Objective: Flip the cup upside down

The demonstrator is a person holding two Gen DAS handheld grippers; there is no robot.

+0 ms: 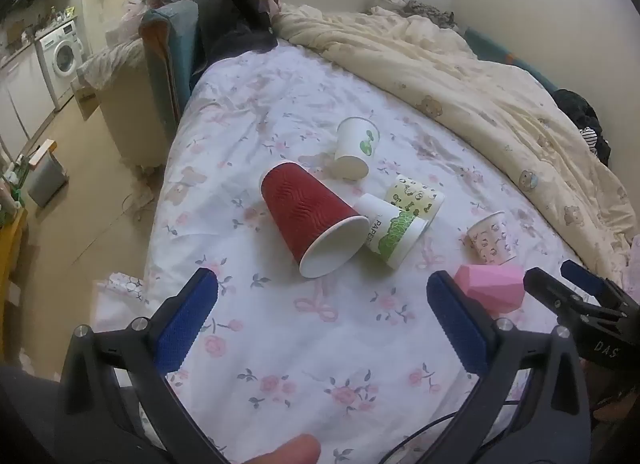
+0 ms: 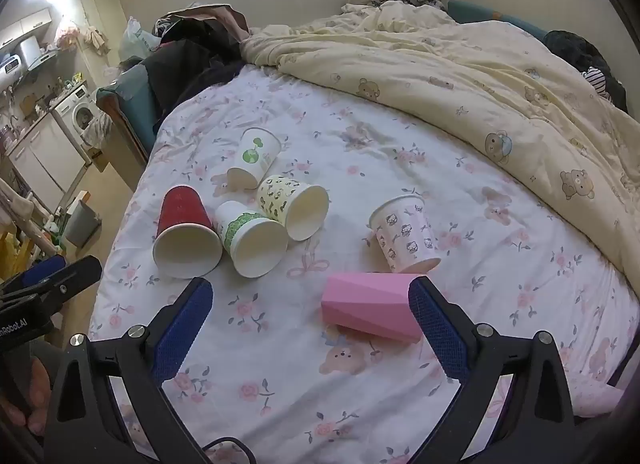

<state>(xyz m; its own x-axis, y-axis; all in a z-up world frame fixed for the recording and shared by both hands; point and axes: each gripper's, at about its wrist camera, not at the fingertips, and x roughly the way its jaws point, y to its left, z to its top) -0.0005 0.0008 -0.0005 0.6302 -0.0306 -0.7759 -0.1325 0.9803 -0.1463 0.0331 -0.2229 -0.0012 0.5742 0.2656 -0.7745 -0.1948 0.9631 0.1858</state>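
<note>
On the floral bed sheet lie, left to right, a red ripple cup, green-print cup, panda cup and pink faceted cup, all tipped over. Left hand-held gripper and right hand-held gripper gape wide, holding nothing.

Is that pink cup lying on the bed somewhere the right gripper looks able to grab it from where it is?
Probably yes. The right gripper is open, and the pink cup lies on its side just ahead, partly behind one finger. Nothing lies between them; the cartoon-print cup sits just beyond it.
</note>
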